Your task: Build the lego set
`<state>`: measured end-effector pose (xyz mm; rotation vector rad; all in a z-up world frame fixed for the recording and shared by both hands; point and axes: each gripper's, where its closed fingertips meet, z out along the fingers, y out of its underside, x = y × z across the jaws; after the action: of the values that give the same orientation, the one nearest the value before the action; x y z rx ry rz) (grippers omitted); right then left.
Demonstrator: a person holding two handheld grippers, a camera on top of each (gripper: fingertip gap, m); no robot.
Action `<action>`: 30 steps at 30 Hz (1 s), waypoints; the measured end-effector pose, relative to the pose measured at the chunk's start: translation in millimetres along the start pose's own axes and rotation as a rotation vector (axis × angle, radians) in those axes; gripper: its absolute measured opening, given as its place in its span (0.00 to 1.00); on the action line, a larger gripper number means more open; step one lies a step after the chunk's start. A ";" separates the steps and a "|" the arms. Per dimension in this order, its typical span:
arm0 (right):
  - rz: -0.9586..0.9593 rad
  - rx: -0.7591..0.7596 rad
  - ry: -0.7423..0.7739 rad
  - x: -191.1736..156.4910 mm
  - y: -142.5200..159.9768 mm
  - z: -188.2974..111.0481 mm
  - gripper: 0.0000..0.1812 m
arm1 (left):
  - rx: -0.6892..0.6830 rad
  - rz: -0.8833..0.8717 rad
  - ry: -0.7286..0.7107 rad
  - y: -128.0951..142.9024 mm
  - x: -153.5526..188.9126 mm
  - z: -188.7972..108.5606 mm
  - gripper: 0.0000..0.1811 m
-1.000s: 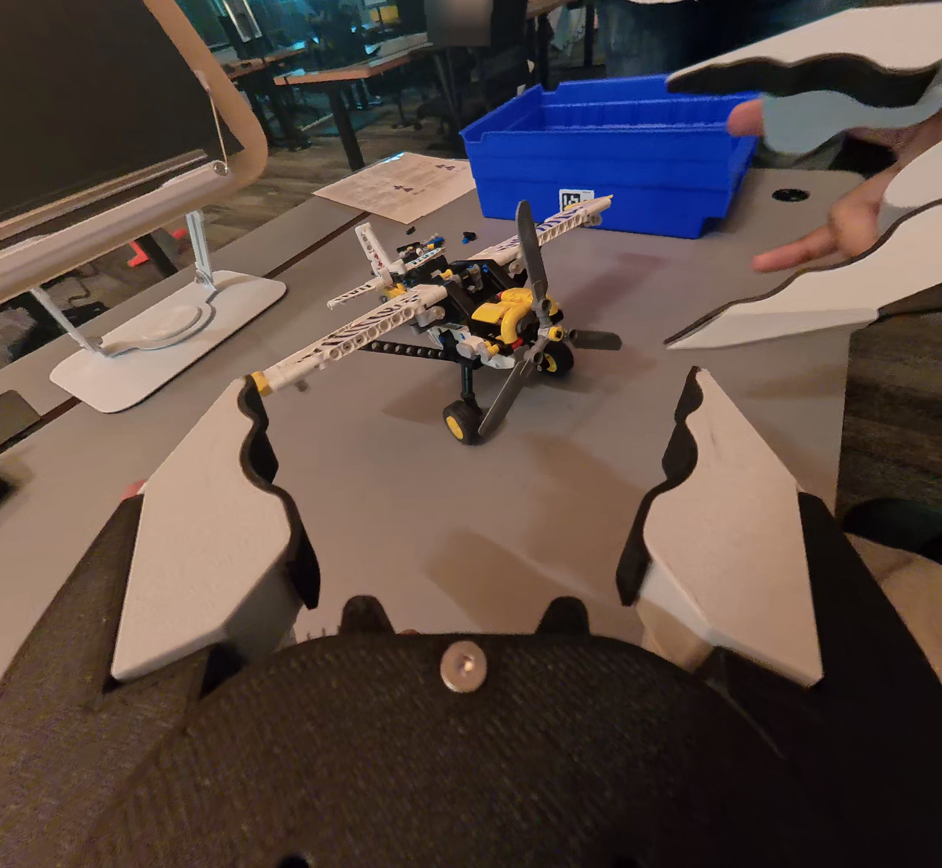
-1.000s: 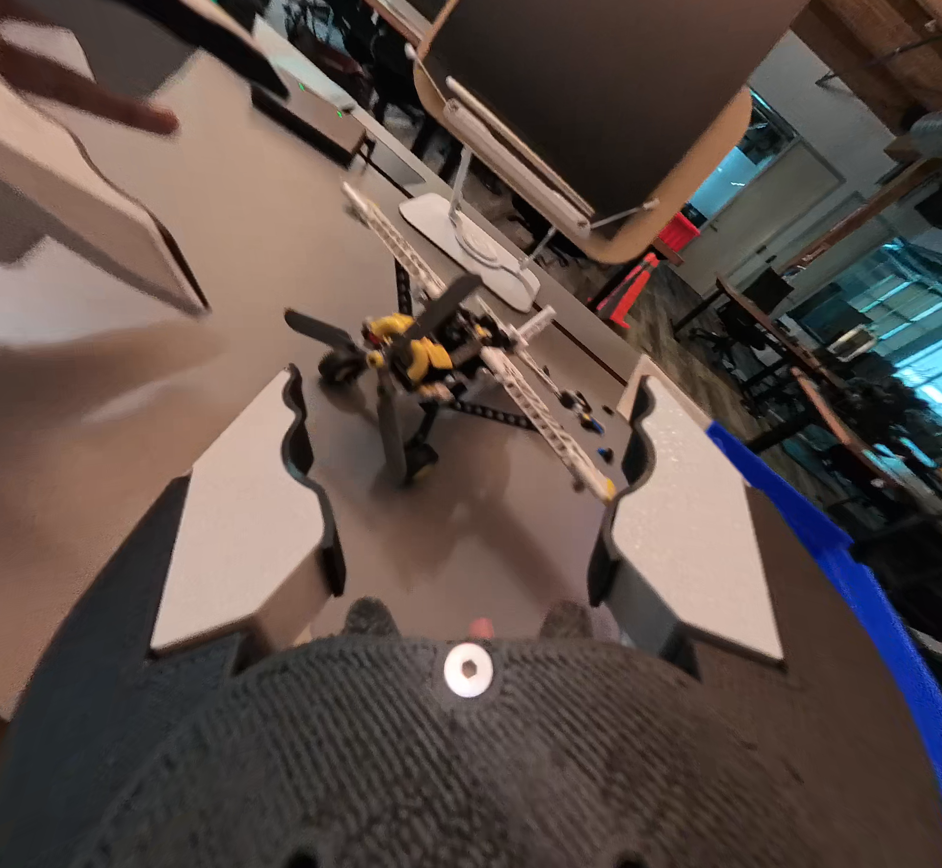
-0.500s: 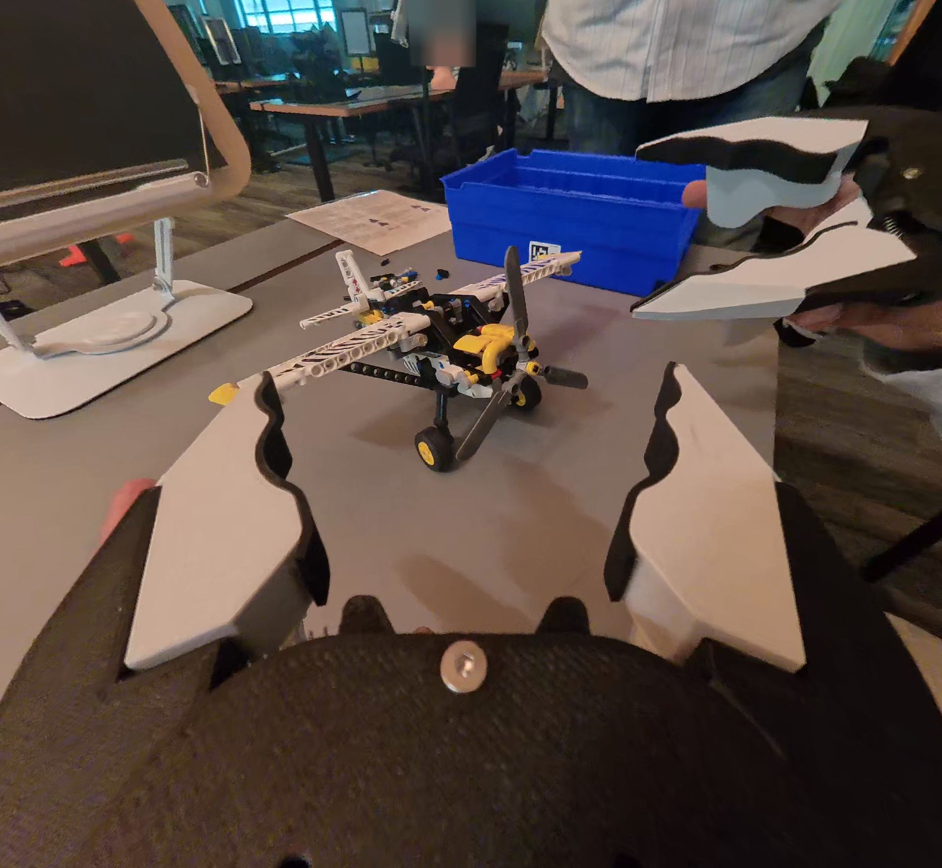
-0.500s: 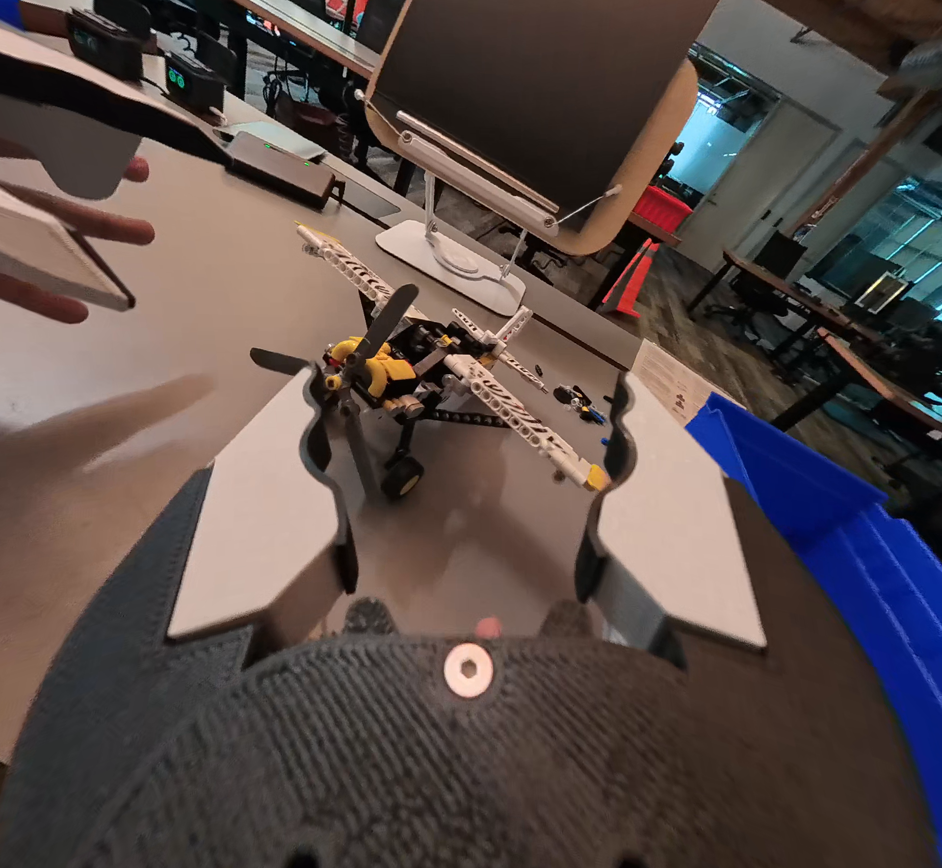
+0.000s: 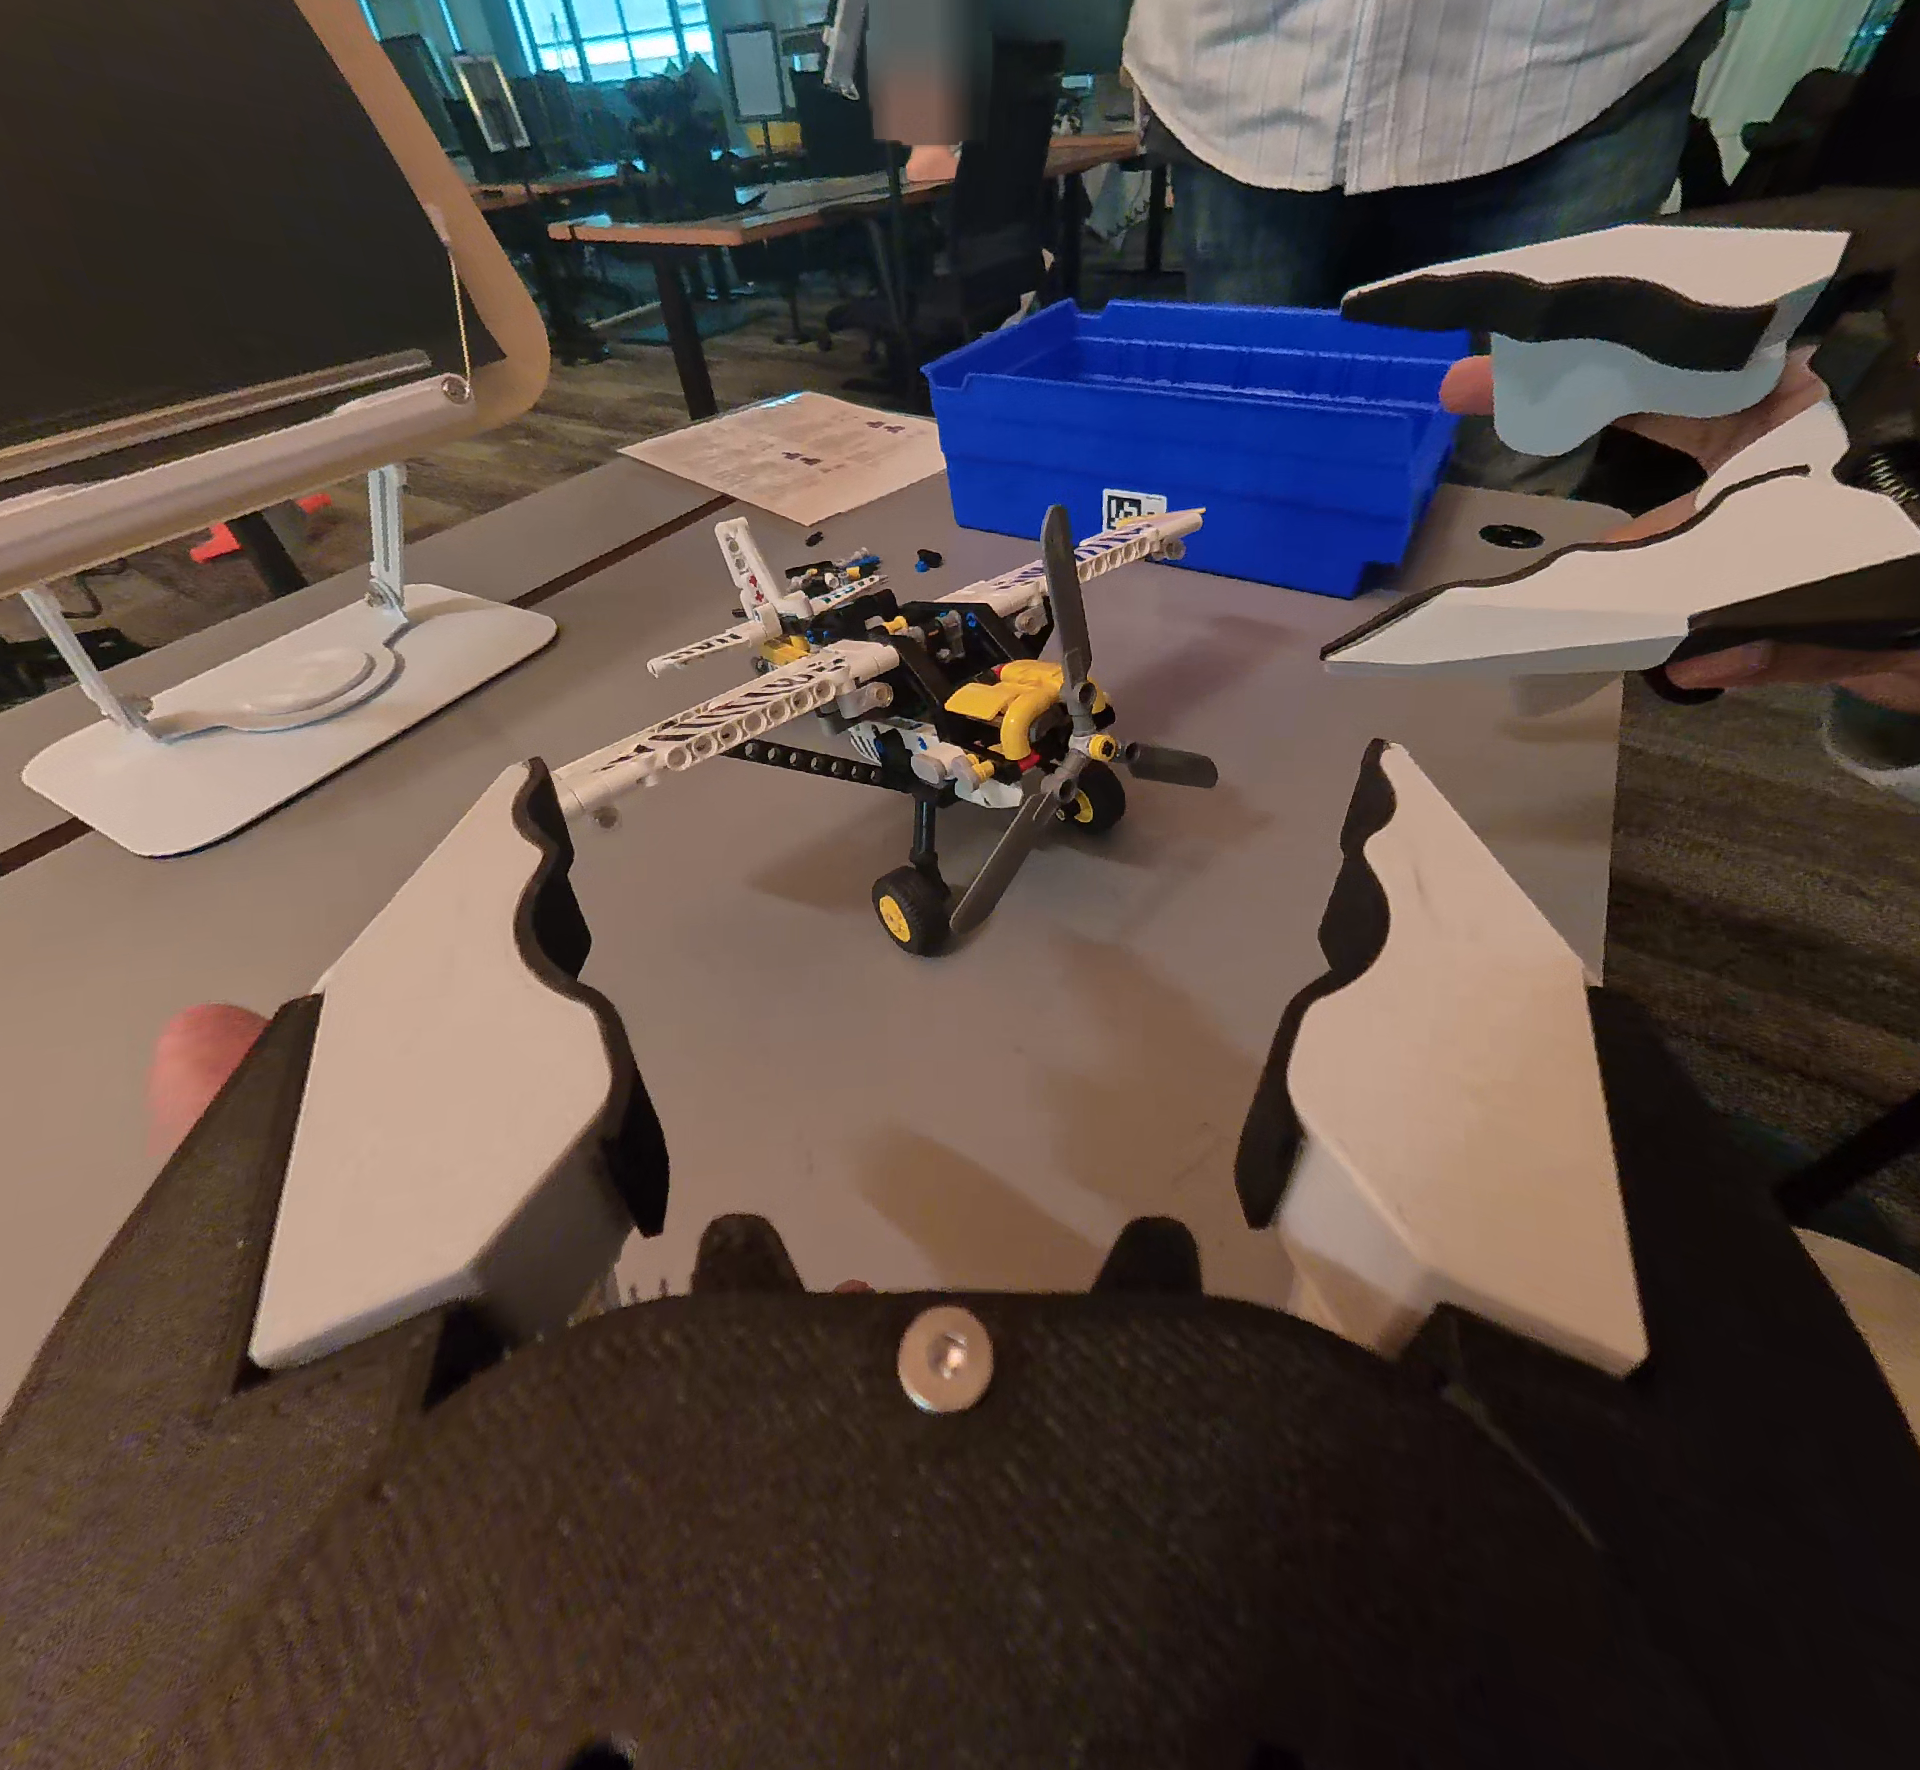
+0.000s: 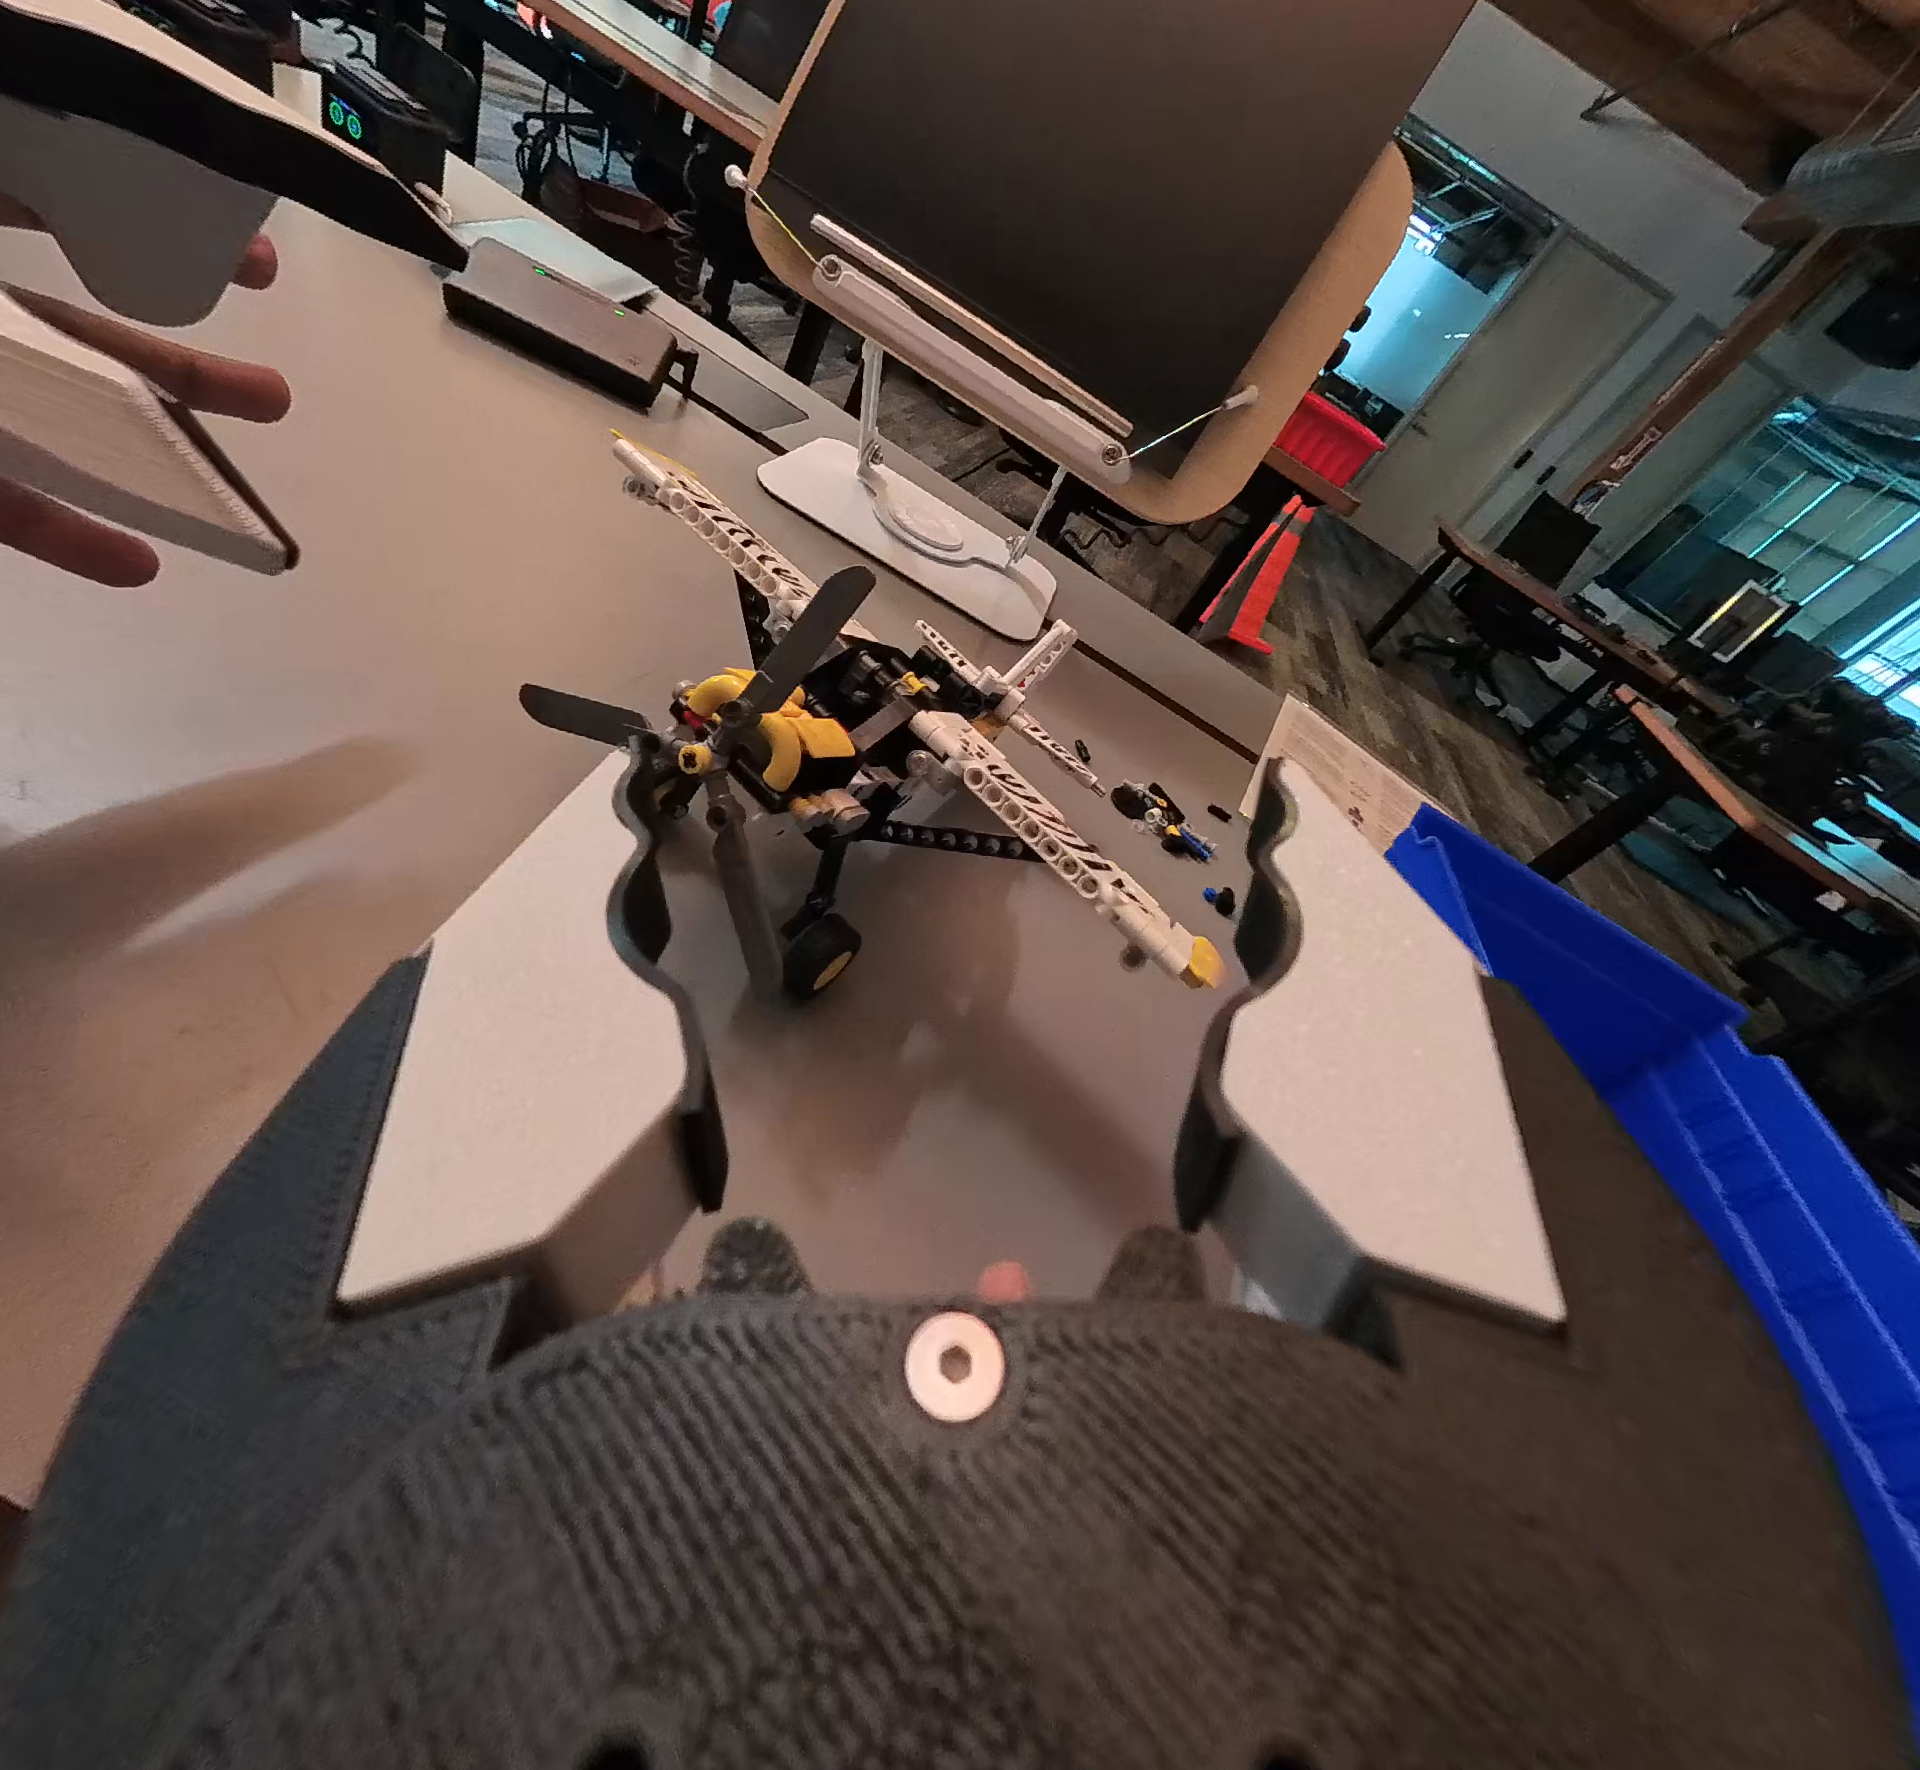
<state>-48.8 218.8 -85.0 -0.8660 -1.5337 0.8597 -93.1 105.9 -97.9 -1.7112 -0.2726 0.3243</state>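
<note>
A lego plane with white wings, a yellow and black body and a grey propeller stands on its wheels on the grey table. My left gripper is open and empty, held above the table a short way in front of the plane. My right gripper is open and empty, facing the plane's nose from the other side; it also shows in the left wrist view at the right. The plane sits just beyond the right fingertips. Several small loose pieces lie behind the plane.
A blue bin stands at the back right of the table. A paper sheet lies beside it. A dark screen on a white stand stands at the left. A person in a striped shirt stands behind the table. A flat grey box lies farther off.
Both views have tilted up and steadied. The right gripper has swung lower and nearer the plane's nose. The plane has not moved on the table. Both grippers stay open.
</note>
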 end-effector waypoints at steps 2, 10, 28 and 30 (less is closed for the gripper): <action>-0.011 -0.001 0.010 0.8 1.0 -0.3 0.62 | -0.001 -0.001 -0.004 0.7 -1.1 0.0 0.79; 0.006 -0.005 0.016 -0.1 8.6 -2.0 0.62 | -0.011 -0.041 0.001 6.1 -4.8 0.6 0.78; 0.086 0.034 0.020 -0.9 17.7 0.3 0.62 | -0.031 -0.044 -0.008 14.0 -9.3 0.2 0.78; 0.109 0.033 0.002 -5.0 23.1 1.7 0.61 | -0.036 -0.045 -0.012 15.9 -10.5 0.5 0.78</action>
<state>-48.3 225.1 -107.9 -0.9326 -1.4780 0.9596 -103.1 100.0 -113.0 -1.7364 -0.3275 0.2983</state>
